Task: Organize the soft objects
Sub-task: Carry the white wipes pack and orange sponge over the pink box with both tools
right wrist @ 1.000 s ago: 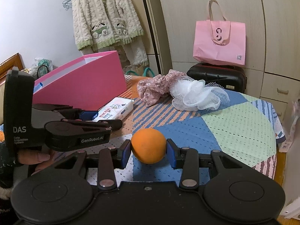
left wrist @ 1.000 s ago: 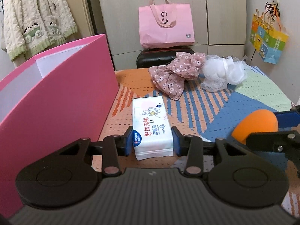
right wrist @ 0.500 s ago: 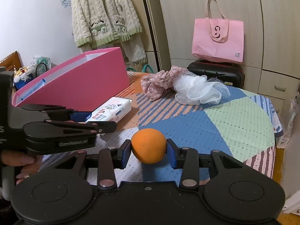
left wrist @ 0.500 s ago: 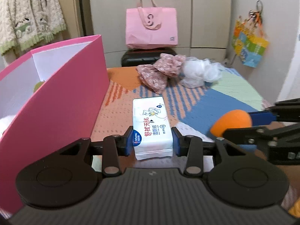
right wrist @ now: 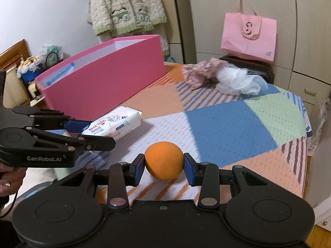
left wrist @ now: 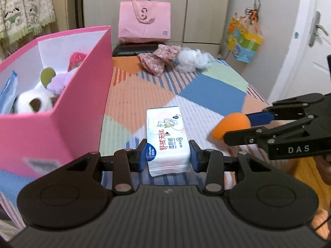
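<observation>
Left gripper (left wrist: 168, 154): I am clamping its blue pads on the near end of the wet-wipe pack (left wrist: 167, 139), which is hanging clear of the bedspread (left wrist: 211, 91), just beside the pink storage box (left wrist: 82, 111) at the bed's left edge.
Right gripper (right wrist: 163, 166): I am pinching the orange foam ball (right wrist: 163, 160) squarely between both pads, over the bedspread's near edge.
Box contents: a white plush toy (left wrist: 33, 101), a lilac fluffy item and a blue packet are already lying inside.
Step in hand: I am, by my reading, carrying both pieces to the open box.
Doing it well: I am judging that the pack's free end needs to clear the pink wall before I let go, landing flat beside the plush; the ball should drop only once over the opening, since it could roll off.
Still waiting: the floral scrunchie (left wrist: 159, 59) and white mesh bath pouf (left wrist: 192, 59) are lying together near the far edge.
</observation>
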